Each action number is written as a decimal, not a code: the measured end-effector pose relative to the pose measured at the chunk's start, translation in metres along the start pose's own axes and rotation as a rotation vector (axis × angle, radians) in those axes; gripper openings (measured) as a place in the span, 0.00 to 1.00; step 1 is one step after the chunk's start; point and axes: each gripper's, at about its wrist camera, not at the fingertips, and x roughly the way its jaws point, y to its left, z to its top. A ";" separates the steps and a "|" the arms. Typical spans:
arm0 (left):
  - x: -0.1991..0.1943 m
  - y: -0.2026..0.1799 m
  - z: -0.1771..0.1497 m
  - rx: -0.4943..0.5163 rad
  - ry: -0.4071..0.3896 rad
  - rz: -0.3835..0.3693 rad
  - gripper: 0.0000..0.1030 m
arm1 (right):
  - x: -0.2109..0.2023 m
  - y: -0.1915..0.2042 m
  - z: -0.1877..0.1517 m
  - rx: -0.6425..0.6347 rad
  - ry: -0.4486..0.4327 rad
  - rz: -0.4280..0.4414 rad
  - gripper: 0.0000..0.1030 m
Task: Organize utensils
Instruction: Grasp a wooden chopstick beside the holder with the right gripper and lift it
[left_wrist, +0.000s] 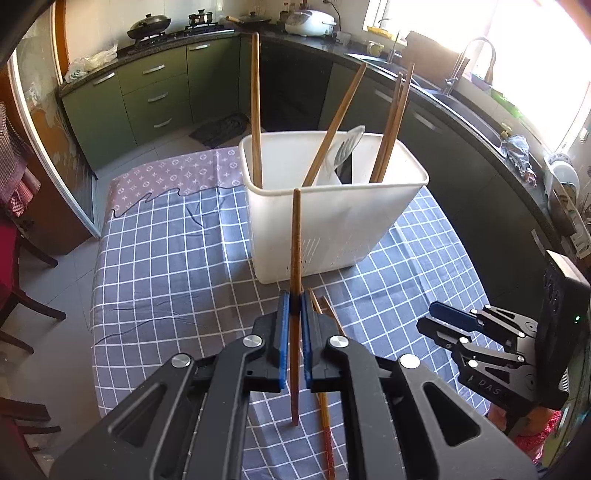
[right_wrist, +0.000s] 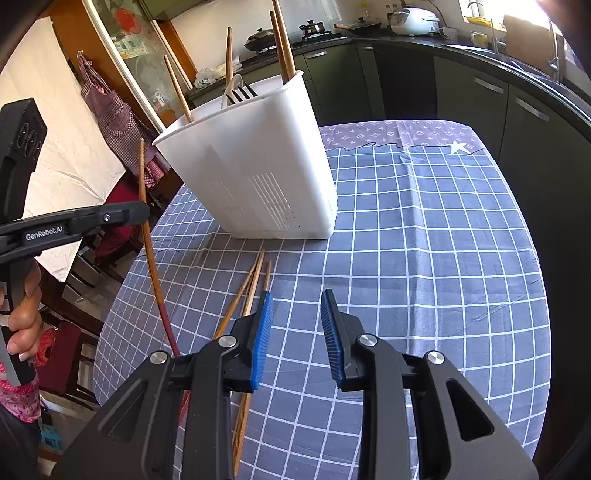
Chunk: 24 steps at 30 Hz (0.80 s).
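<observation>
A: Any lettering you can read?
B: "GenRobot.AI", white on the black arm of the left gripper (right_wrist: 142, 210), well behind its fingertips.
A: And on the right gripper (left_wrist: 436, 314)?
B: "DAS" on its black body behind the fingers; the remaining letters are cut off.

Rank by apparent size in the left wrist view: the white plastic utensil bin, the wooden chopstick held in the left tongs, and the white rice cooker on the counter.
1. White plastic utensil bin
2. Wooden chopstick in the left tongs; nearness inflates it
3. White rice cooker, far away
</observation>
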 end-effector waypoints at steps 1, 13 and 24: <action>-0.002 0.000 0.001 0.004 -0.010 0.003 0.06 | 0.001 0.000 0.000 -0.002 0.002 0.001 0.27; -0.007 0.001 0.004 0.000 -0.048 -0.008 0.06 | 0.046 0.025 0.006 -0.079 0.125 -0.010 0.27; -0.005 0.002 0.005 0.007 -0.051 -0.009 0.06 | 0.091 0.041 0.004 -0.127 0.234 -0.047 0.27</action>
